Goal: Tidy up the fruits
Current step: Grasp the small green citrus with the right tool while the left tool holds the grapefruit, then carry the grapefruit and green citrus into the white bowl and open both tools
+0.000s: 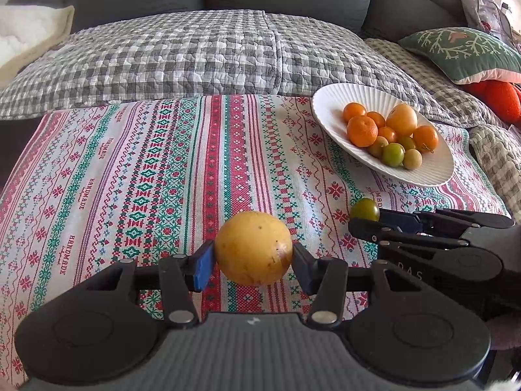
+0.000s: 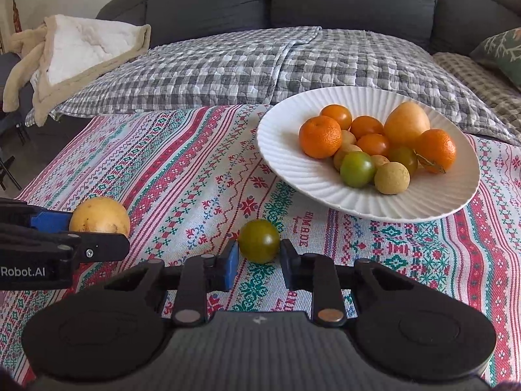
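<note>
Progress: the white ribbed plate point(image 2: 293, 169) is already carrying the bulk of the fruit, a heap of oranges, a large yellow fruit and several small green and pale ones, all lying toward its right half. Two pieces are remaining off the plate, and both are being handled. No other loose fruit is showing on the patterned tablecloth point(image 1: 130, 179) in either view. In my judgement the task is sitting near its end, with only these two deliveries outstanding.

Left gripper point(image 1: 253, 262): its blue-padded fingers are pinching the yellow fruit point(image 1: 253, 248) at the widest part, one pad touching each side. The fruit appears to be sitting at or just above cloth level; I cannot tell which. This gripper is pointing away toward the far sofa, near the front edge of the table, well apart from the plate, which is lying far and to the right.

Right gripper point(image 2: 259, 260): its fingers are bracketing the small green fruit point(image 2: 259, 240), pads touching or all but touching it, so I am rating this a light pinch. It is standing just right of the left gripper, with the plate's near rim close ahead and to the right.
</note>
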`<state>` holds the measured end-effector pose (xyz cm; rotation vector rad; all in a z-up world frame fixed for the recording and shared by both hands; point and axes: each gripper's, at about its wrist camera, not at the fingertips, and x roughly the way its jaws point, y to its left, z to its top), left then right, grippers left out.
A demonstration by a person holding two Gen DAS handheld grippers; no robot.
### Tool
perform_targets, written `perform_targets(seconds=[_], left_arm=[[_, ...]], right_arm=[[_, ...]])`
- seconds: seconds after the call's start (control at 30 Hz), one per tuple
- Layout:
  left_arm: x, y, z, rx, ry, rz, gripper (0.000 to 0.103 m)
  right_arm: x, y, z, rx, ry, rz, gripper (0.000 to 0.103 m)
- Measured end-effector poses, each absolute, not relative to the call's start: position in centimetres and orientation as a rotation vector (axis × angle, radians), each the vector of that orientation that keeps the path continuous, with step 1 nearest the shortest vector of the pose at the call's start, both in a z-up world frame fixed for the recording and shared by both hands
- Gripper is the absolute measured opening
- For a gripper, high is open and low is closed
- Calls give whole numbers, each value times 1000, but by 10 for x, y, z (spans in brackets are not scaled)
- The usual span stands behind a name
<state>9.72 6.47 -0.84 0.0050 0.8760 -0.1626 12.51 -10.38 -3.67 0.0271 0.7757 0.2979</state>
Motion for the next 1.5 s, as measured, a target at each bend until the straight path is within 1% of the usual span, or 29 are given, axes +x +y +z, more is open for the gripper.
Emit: perform_targets(seconds=[0.47, 1.07, 1.5], left_arm=[[97, 57, -5, 4, 851, -200, 30], [96, 13, -3, -3, 803, -303, 30], [138, -29, 5, 14, 758, -330, 30]], right_arm=[[109, -120, -21, 44, 763, 334, 24], [91, -197, 6, 110, 691, 270, 24], [112, -227, 9, 201, 645, 223, 24]])
